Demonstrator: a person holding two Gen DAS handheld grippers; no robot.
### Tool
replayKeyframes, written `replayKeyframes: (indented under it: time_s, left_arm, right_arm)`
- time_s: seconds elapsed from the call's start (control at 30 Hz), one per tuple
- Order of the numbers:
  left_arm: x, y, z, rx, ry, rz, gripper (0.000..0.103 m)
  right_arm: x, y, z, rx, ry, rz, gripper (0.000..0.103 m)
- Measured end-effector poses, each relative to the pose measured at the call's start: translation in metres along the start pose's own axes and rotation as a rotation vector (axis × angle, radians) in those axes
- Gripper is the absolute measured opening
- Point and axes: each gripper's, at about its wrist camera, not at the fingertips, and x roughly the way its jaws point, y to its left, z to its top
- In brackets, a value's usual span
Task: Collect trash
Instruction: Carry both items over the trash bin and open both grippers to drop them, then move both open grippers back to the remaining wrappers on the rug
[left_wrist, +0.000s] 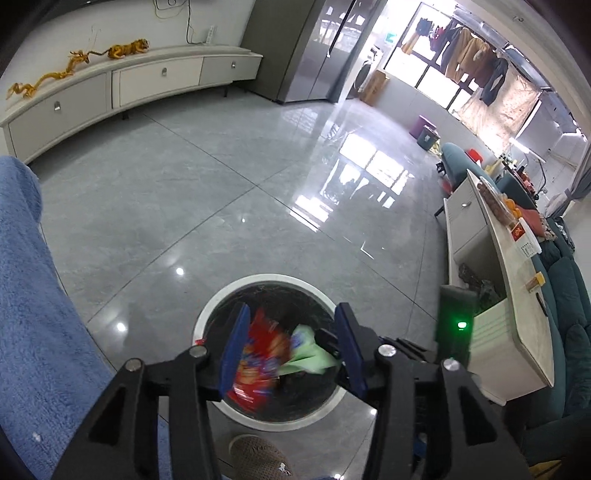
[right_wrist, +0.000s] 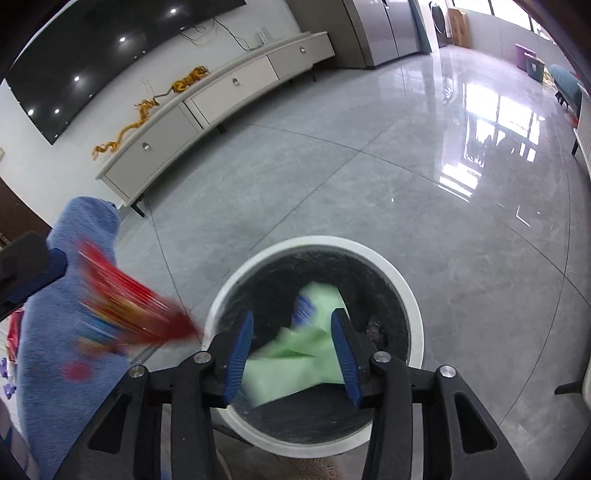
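Red wrapper (left_wrist: 258, 360) blurs between left gripper's (left_wrist: 291, 350) spread jaws, above bin (left_wrist: 266, 280).

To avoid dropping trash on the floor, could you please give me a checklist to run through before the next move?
1. Bin below left tongs and right tongs: ok.
2. Jaws of left tongs wide apart: ok.
3. Red wrapper inside the bin: cannot tell; it is blurred and looks near the rim in the right wrist view.
4. Green paper free of right tongs: cannot tell; it spans the gap between the pads.
5. Room in the bin: ok; much of the liner shows.
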Motion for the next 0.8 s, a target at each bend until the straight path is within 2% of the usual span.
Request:
replayKeyframes:
  time_s: [0.2, 0.4, 0.8]
  left_arm:
    - [0.003, 0.014, -0.002, -0.046, 0.014, -0.033, 0.047]
    - [0.003, 0.018, -0.004, -0.066, 0.01, -0.031, 0.047]
    - [-0.016, 0.002, -0.008, -0.009, -0.058, 0.143, 0.047]
  right_arm:
    - [0.005, 0.003, -0.001, -0.001, 0.009, -0.023, 0.05]
    - [-0.003, 0.006, 0.001, -0.012, -0.005, -0.038, 0.051]
    - [-0.05, 0.007, 0.008, -0.011, -0.082, -0.061, 0.054]
